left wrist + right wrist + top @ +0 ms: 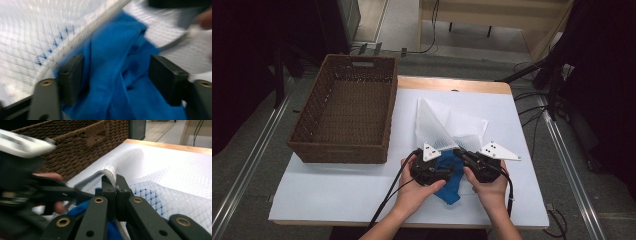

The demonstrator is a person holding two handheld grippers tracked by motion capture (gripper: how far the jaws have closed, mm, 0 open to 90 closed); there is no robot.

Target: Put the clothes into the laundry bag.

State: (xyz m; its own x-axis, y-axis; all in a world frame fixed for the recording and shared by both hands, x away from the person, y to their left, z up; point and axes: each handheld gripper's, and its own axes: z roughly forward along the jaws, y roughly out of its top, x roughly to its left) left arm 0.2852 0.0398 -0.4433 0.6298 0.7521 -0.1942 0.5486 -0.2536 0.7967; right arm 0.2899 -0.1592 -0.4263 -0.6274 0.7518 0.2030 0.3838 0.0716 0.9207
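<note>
We hold the right hand-held gripper (115, 192) clamped on the zippered rim of the white mesh bag (447, 127), lifting its mouth open above the desk (337, 192). The left hand-held gripper (116, 80), jaws apart, straddles the blue cloth (117, 75) at that mouth, presumably to feed it inside. The wicker basket (344, 107) stands beside, empty.

Wicker basket (344, 110) blocks table's left half; white mesh bag (447, 125) stands raised at centre w/ blue cloth (451, 180) at its mouth. Free table (517, 200) right & front-left.
</note>
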